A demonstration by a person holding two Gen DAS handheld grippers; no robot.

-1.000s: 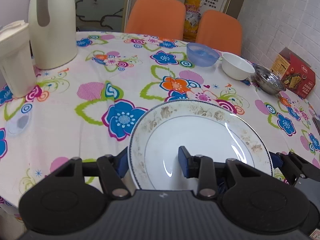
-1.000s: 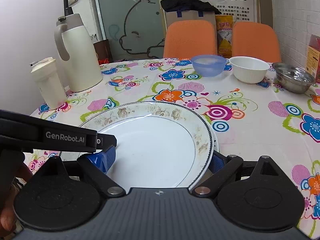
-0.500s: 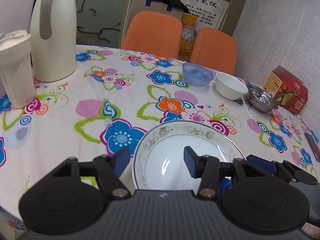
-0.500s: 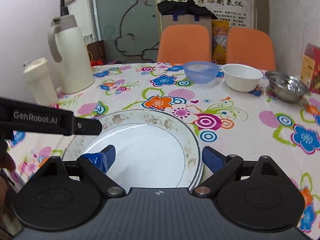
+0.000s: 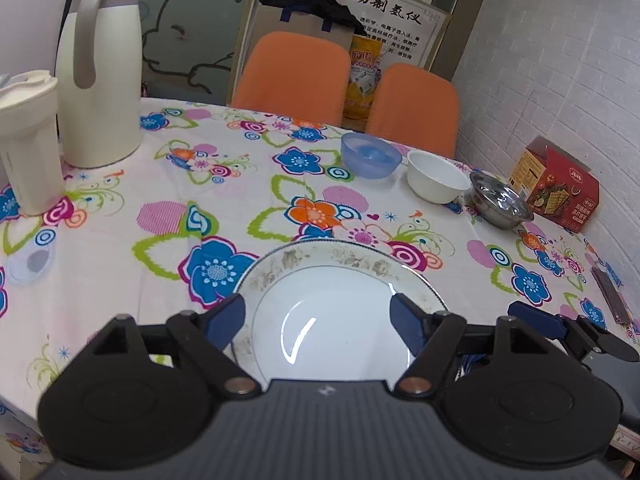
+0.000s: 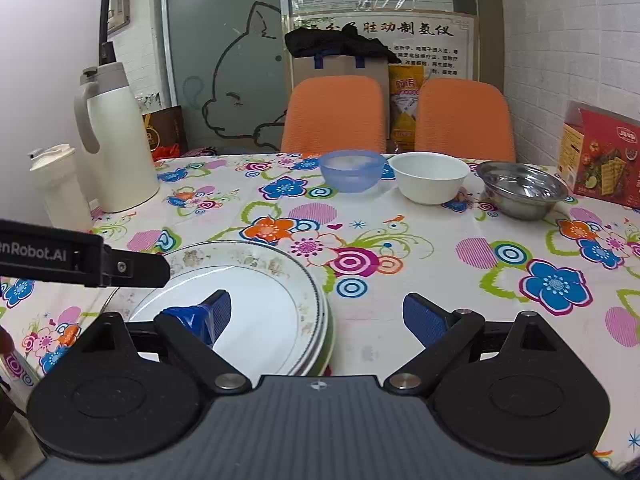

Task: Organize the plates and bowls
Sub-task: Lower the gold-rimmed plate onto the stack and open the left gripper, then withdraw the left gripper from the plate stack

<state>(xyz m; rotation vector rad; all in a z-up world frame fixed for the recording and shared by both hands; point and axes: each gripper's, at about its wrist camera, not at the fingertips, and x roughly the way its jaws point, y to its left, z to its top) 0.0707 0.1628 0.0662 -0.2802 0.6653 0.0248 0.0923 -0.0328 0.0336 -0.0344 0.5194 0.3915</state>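
Both claws are released and hold nothing. In the left wrist view the plates (image 5: 336,300) lie low in the centre of the frame, on the tablecloth (image 5: 120,248), and the left claw (image 5: 318,318) has its blue pads spread above the top plate, one over its left rim and one over its right part; whether they touch it I cannot tell. In the right wrist view the stack (image 6: 248,300) sits lower left, and the right claw (image 6: 318,314) is spread wide, left pad over the plate, right pad over bare cloth, the stack's right edge between them.

In the upper right of the left view stand a blue bowl (image 5: 370,155), a white bowl (image 5: 437,176) and a steel bowl (image 5: 500,205) in a row, with a red box (image 5: 558,184) beyond. A jug (image 5: 100,80) and a cup (image 5: 26,144) are at upper left. Nothing lies between the claws and the bowls.

A second ago both claws were closed on the plate's rim; since then they have opened and drawn back, the plate looking smaller in the frame.
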